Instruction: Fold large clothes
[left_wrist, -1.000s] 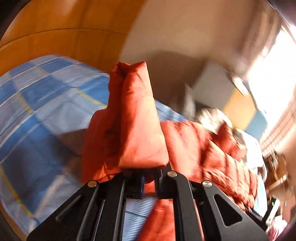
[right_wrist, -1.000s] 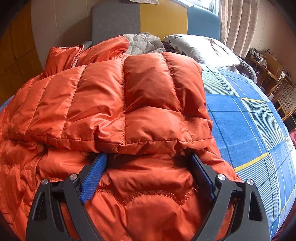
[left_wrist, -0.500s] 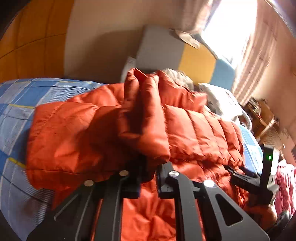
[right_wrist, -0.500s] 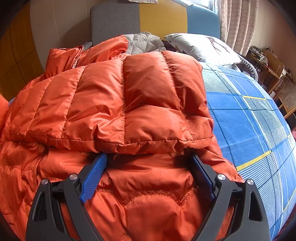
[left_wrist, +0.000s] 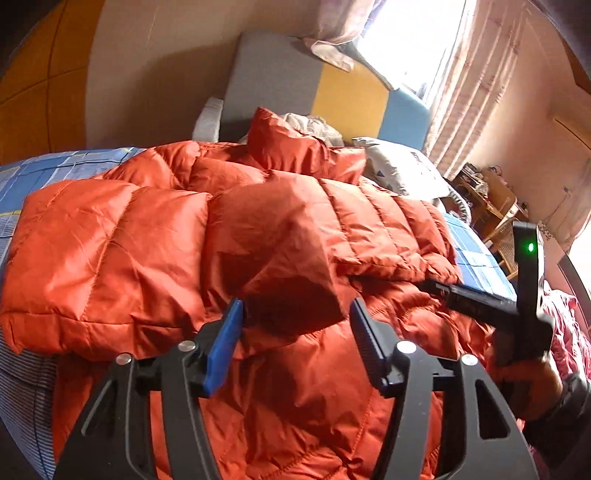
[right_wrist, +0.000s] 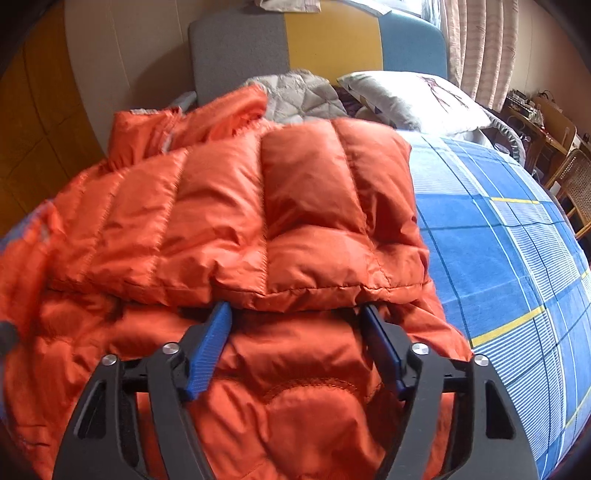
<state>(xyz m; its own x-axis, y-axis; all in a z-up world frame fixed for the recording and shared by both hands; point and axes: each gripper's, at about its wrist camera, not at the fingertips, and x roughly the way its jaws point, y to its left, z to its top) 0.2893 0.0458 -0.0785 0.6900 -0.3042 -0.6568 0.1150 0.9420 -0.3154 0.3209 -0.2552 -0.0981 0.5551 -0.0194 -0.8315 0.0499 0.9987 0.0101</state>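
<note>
Jacket (left_wrist: 110, 258) lying half-folded on the bed (right_wrist: 498, 240) just ahead of both my tools.

I am letting go with my left gripper (left_wrist: 295, 325): its jaws have just been opening, and the sleeve end (left_wrist: 295, 295) is sitting loose between them, not pinched. My right gripper (right_wrist: 295, 321) is closing in from wide, jaws apart around the other sleeve's hem (right_wrist: 314, 291), not yet pressing. I am judging that the left should back straight off so the puffy sleeve is not dragged, while the right steadies its side. Fingertips are slipping under fabric, so contact there is hard to tell; the jacket's near edge is cut off below.
</note>
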